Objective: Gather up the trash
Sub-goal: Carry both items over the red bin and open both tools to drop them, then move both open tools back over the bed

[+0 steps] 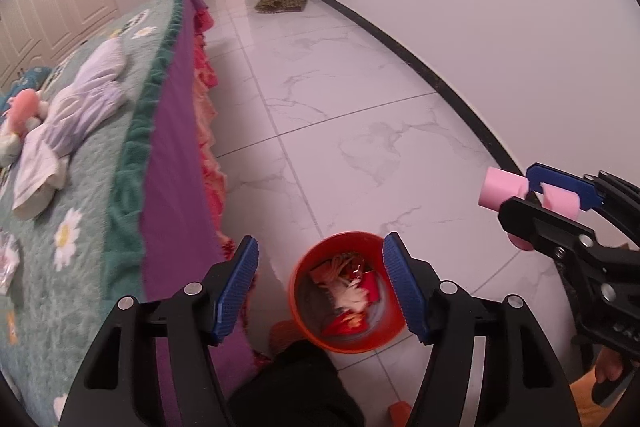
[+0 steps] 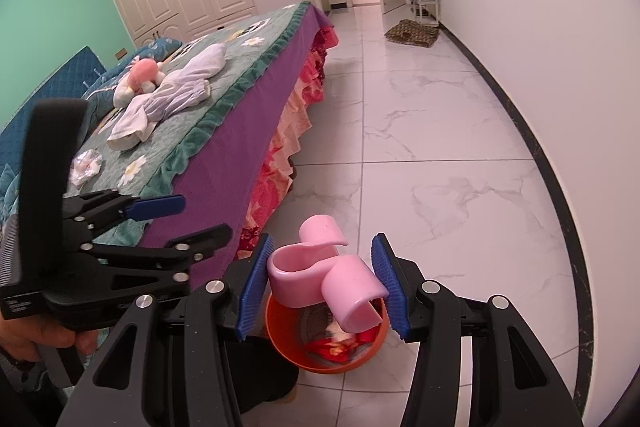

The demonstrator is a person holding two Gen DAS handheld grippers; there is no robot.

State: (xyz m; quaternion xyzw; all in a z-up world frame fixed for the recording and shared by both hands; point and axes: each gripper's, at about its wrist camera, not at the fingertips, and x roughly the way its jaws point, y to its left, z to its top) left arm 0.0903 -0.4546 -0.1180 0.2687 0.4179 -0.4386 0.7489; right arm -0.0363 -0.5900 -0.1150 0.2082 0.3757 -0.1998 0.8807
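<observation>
With the curled pink foam piece (image 2: 324, 275) pinched between my blue pads, my right gripper (image 2: 320, 283) hangs just above the orange bin (image 2: 280, 339), low and centre in the right wrist view. The jaws are clamped on the foam from both sides; one coil pokes out forward, another droops toward the bin's mouth. From the left wrist view the same foam (image 1: 500, 191) shows at the right edge of the frame, and there it looks off to the side of the bin (image 1: 308, 267) rather than squarely over it, so I judge a little more travel is wanted before letting go.

My left gripper (image 1: 320, 287) is spread wide with nothing between the fingers, and the bin sits framed between them at bottom centre. Inside it I can see red wrappers and something pale and crumpled, so some trash is already collected.

What's left? On the bed (image 2: 240, 99), at the left of the right wrist view, a small crinkled wrapper (image 2: 86, 163) lies on the green blanket, and that looks like a candidate for the free hand. The plush toy (image 2: 140, 75) and the white garment (image 2: 176, 95) further up the bed I would not count as trash. The floor (image 2: 440, 147) toward the door shows no litter that I can make out.
</observation>
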